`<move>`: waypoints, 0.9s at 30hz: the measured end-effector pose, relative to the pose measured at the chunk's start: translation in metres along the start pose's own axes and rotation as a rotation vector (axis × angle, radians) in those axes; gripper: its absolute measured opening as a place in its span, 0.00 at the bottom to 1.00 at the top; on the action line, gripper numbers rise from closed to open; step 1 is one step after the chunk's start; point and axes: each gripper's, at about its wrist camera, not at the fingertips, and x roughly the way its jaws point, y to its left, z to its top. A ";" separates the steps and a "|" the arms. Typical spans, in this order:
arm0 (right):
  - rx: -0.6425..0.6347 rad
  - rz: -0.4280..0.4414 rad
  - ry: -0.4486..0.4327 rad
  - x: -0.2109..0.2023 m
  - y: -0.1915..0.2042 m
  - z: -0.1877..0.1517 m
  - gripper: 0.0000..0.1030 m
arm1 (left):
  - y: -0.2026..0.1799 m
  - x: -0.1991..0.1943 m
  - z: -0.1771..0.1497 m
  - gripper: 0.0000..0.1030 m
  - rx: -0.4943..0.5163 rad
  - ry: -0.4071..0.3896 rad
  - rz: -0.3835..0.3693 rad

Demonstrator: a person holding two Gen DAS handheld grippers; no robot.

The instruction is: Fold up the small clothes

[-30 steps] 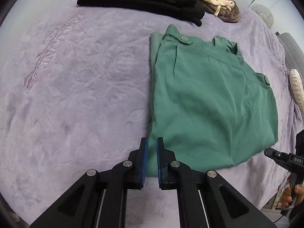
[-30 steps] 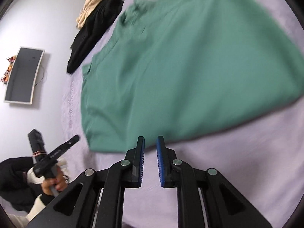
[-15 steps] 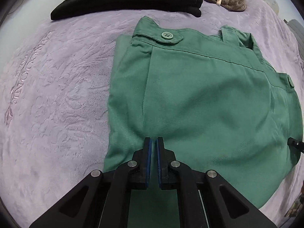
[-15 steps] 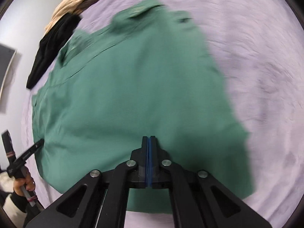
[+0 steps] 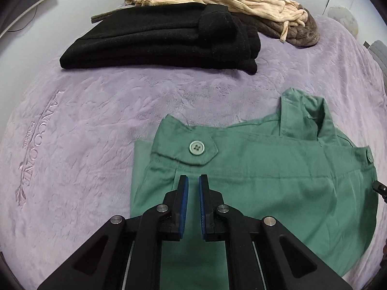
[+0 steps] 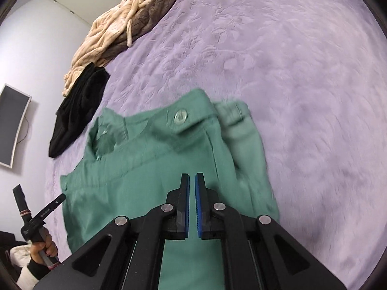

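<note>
green shorts [image 5: 254,193] lie folded on purple blanket [image 5: 96,145]; both jaws slightly parted.

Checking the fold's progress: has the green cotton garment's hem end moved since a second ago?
Yes. The green cotton garment now lies shorter: its near end was carried toward the buttoned waistband, which stays put below the folded black clothes.
</note>
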 end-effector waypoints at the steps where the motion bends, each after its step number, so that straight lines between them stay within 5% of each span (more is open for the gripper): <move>1: 0.003 -0.023 -0.002 0.006 0.000 0.004 0.07 | 0.000 0.009 0.004 0.09 -0.011 0.008 0.021; 5: 0.065 -0.111 0.043 0.037 -0.026 0.013 0.00 | 0.012 0.037 0.002 0.09 -0.046 0.046 0.040; 9: 0.156 -0.056 0.027 0.030 -0.046 0.011 0.00 | 0.016 0.034 0.001 0.09 -0.015 0.062 0.040; 16: 0.105 0.008 0.071 -0.001 -0.027 -0.017 0.06 | 0.019 -0.004 -0.021 0.09 0.023 0.076 0.055; 19: 0.078 0.034 0.096 -0.012 -0.015 -0.043 0.28 | 0.016 -0.017 -0.041 0.09 0.017 0.098 0.033; 21: 0.071 0.044 0.111 -0.019 -0.007 -0.065 0.65 | 0.010 -0.022 -0.057 0.09 0.016 0.124 0.025; 27: 0.061 0.097 0.194 -0.022 0.017 -0.124 0.70 | 0.000 -0.032 -0.098 0.09 -0.011 0.182 0.035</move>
